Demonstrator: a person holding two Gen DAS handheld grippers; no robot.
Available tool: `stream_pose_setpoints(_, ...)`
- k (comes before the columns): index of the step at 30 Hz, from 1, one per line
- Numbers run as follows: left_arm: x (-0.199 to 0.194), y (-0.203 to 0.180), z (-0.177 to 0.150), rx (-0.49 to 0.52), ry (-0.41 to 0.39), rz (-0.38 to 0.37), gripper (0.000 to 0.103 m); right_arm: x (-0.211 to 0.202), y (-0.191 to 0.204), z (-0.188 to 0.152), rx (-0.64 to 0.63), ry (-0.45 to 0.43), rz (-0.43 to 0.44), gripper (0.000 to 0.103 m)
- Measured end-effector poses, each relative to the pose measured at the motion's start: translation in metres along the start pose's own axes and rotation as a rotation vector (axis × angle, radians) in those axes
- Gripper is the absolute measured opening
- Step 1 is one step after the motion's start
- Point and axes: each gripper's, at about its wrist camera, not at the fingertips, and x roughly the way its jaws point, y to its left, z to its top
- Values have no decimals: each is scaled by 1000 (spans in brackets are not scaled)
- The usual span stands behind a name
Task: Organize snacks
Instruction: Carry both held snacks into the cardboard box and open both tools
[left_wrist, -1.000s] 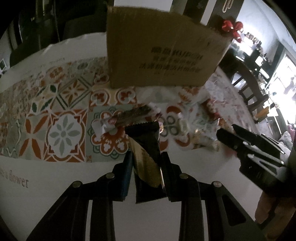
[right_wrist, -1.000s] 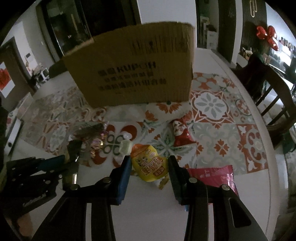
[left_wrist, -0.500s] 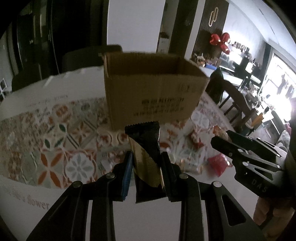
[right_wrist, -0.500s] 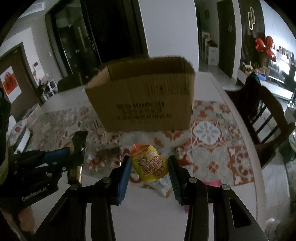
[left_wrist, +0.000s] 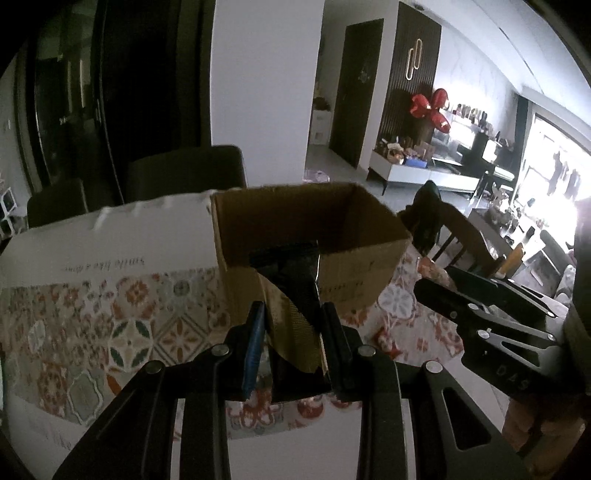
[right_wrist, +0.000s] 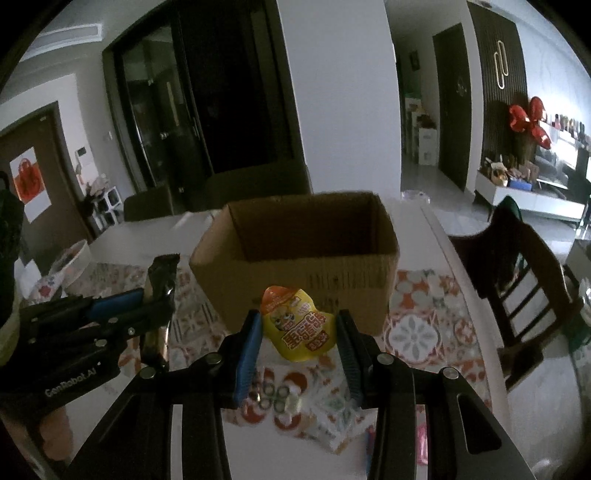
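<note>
Left gripper (left_wrist: 291, 332) clamps my black-and-gold bar (left_wrist: 291, 295) upright, off the table (left_wrist: 110, 236), its top edge overlapping the near wall of the open box (left_wrist: 362, 273) at 12 o'clock. Right gripper (right_wrist: 295, 332) pinches a yellow pouch (right_wrist: 299, 328), box (right_wrist: 295, 280) straight ahead. Loose snacks (right_wrist: 280, 398) lie on the patterned cloth (right_wrist: 417, 332) below. A chair (right_wrist: 517, 273) stands at 3 o'clock.

Both wrist fisheyes are looking forward and down along their own fingers, raised above the table (left_wrist: 122, 229), facing the open cardboard box (left_wrist: 310, 236) at frame centre. Both are sharing the box, patterned cloth (right_wrist: 417, 332) and each other's gripper at frame edge.
</note>
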Motion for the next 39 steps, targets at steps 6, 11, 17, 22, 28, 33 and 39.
stream_pose_setpoints(6, 7, 2, 25, 5, -15, -6, 30, 6, -5, 25, -1, -25, 6, 42)
stream_pose_setpoints(11, 24, 5, 45, -7, -1, -22, 30, 18, -11, 44, 4, -22, 13, 42)
stream_pose_setpoints(17, 47, 12, 65, -31, 16, -26, 30, 43, -18, 64, -1, -4, 12, 42)
stream_pose_setpoints(22, 68, 17, 79, -44, 28, -13, 30, 64, -23, 76, 3, 14, 7, 42)
stream_pose_setpoints(28, 89, 19, 88, -52, 59, -5, 30, 87, -29, 84, 8, 47, 3, 42)
stream_pose_setpoints(33, 106, 24, 92, -69, 91, -17, 31, 104, -34, 88, 11, 85, -2, 42)
stream_pose_setpoints(39, 112, 27, 95, -67, 95, -2, 51, 118, -37, 91, 23, 112, -32, 52)
